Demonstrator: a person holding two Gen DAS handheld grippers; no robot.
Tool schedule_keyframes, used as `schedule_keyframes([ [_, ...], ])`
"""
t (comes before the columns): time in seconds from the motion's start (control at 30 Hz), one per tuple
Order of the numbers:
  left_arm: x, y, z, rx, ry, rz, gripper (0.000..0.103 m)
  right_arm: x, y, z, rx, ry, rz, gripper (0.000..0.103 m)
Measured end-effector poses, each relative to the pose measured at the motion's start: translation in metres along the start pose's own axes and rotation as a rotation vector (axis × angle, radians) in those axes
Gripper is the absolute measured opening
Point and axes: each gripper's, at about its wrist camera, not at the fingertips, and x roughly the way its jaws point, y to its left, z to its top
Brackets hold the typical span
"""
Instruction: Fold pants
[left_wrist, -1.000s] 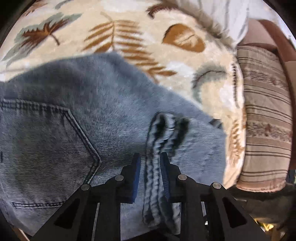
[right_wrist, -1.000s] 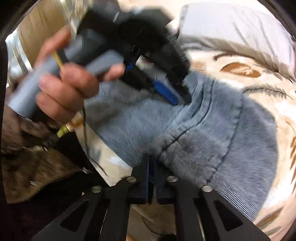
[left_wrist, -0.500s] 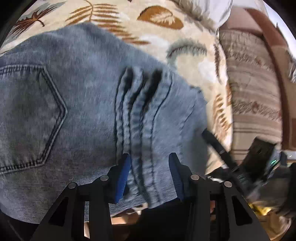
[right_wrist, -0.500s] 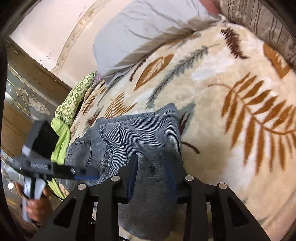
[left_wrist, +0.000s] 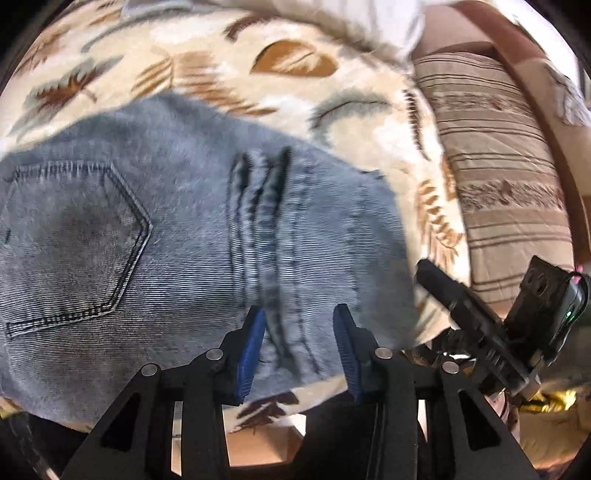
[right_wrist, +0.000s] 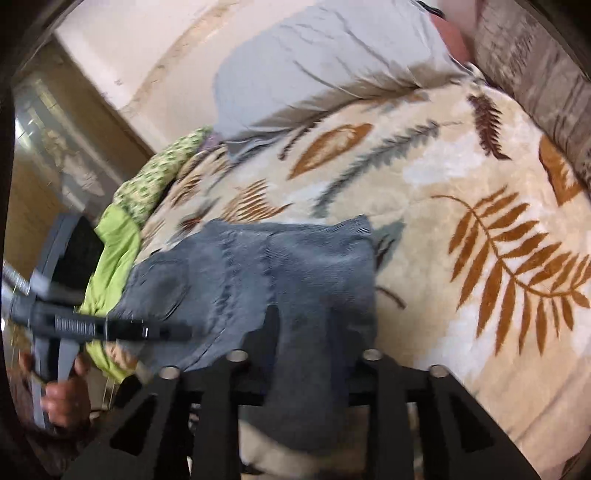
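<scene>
The blue denim pants (left_wrist: 177, 229) lie folded in a compact stack on the leaf-patterned blanket (left_wrist: 295, 66) near the bed's front edge, back pocket (left_wrist: 74, 236) up and a bunched seam ridge (left_wrist: 262, 206) down the middle. My left gripper (left_wrist: 299, 343) is open, its blue pads either side of the seam's near end, gripping nothing. The pants also show in the right wrist view (right_wrist: 288, 280). My right gripper (right_wrist: 306, 332) is open over their near edge, with denim between the spread fingers. The left gripper (right_wrist: 110, 328) shows at the left there, hand-held.
A grey pillow (right_wrist: 325, 62) lies at the head of the bed. A striped brown cushion (left_wrist: 498, 177) lines the right side. A green patterned cloth (right_wrist: 147, 192) is bunched at the bed's left edge. The right gripper's body (left_wrist: 498, 332) sits beyond the blanket edge.
Both grippers have opened and let go of the denim. The left one has drawn back toward the bed edge; the pants now lie flat on the blanket.
</scene>
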Motion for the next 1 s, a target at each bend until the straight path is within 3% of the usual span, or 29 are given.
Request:
schedule_keyframes([
  [0.07, -0.001, -0.006, -0.011, 0.042, -0.006, 0.007, 0.042, -0.001, 0.007, -0.007, -0.034, 0.016, -0.007, 0.034],
  [0.2, 0.027, -0.007, -0.027, 0.091, 0.062, 0.082, 0.041, 0.021, 0.012, -0.028, -0.117, 0.107, -0.113, 0.032],
  [0.33, 0.030, -0.011, -0.038, 0.139, 0.022, 0.111, 0.041, 0.024, 0.022, -0.042, -0.198, 0.113, -0.172, 0.035],
  [0.47, 0.018, -0.007, -0.031, 0.095, 0.036, 0.052, 0.040, 0.012, 0.017, -0.029, -0.148, 0.070, -0.119, 0.038],
  [0.53, 0.003, 0.000, -0.016, 0.048, 0.006, 0.008, 0.040, 0.004, 0.010, -0.014, -0.085, 0.010, -0.085, 0.042],
  [0.67, 0.000, 0.003, 0.012, -0.009, -0.035, -0.002, 0.042, 0.014, -0.009, 0.017, 0.005, -0.040, -0.051, 0.043],
  [0.83, 0.040, 0.009, 0.029, -0.061, 0.033, -0.001, 0.041, 0.046, -0.025, 0.027, 0.052, -0.015, -0.065, 0.034],
  [0.9, 0.047, 0.010, 0.031, -0.063, 0.024, 0.002, 0.041, 0.060, -0.036, 0.023, 0.076, 0.023, -0.097, 0.030],
  [1.0, 0.049, 0.012, 0.035, -0.067, 0.025, -0.013, 0.042, 0.063, -0.040, 0.018, 0.073, 0.012, -0.108, 0.025],
])
